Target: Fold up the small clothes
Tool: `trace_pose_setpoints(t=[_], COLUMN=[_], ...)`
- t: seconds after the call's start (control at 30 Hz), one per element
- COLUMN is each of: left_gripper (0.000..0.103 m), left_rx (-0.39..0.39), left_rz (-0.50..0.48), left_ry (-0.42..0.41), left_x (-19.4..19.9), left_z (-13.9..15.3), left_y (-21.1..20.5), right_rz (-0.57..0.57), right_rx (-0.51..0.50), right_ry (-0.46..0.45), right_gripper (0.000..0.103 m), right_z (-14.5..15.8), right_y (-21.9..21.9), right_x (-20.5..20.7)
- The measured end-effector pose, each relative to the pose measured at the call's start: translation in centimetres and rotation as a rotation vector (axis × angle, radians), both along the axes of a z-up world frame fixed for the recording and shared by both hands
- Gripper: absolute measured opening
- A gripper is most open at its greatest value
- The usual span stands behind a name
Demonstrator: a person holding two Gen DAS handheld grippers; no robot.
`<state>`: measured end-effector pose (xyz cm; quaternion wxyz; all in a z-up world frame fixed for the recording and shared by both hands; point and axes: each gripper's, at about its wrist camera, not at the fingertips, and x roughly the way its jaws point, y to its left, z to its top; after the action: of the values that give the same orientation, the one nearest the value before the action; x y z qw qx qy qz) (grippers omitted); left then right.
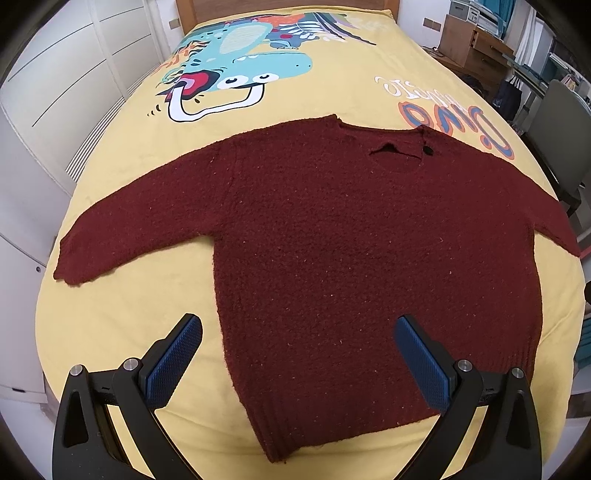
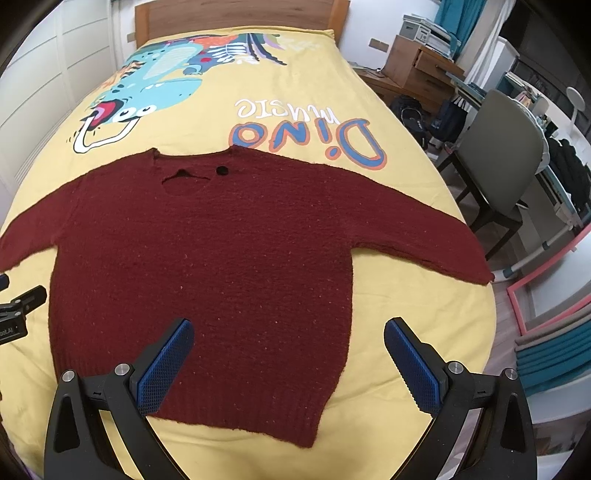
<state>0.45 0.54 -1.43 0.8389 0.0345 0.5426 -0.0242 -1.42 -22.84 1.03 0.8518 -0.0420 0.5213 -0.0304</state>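
Observation:
A small dark red knitted sweater [image 1: 351,240] lies flat and face up on the yellow bed cover [image 1: 122,325], sleeves spread out to both sides, neckline with a black button at the far end. It also shows in the right wrist view [image 2: 221,251]. My left gripper [image 1: 297,332] is open and empty, hovering above the sweater's hem near its left bottom corner. My right gripper [image 2: 288,336] is open and empty, above the hem toward the right bottom corner. Part of the left gripper's body [image 2: 18,310] shows at the left edge of the right wrist view.
The bed cover carries a dinosaur print [image 1: 236,70] and lettering [image 2: 306,140]. A wooden headboard [image 2: 236,14] is at the far end. White cabinets [image 1: 55,92] line the left. A grey chair [image 2: 498,158], desk and bags stand on the right.

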Motion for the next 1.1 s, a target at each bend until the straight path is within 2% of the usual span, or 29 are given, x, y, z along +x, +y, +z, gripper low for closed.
trace_pose_setpoints(t=[1.1], left_gripper=[0.102], left_rx=[0.006], left_rz=[0.003], left_ry=[0.015], left_x=[-0.19], left_z=[-0.63], left_y=[0.23], right_rz=[0.001], right_rx=[0.004], right_ry=[0.018], right_gripper=[0.103], right_z=[-0.72], right_y=[0.21], right_x=[-0.22])
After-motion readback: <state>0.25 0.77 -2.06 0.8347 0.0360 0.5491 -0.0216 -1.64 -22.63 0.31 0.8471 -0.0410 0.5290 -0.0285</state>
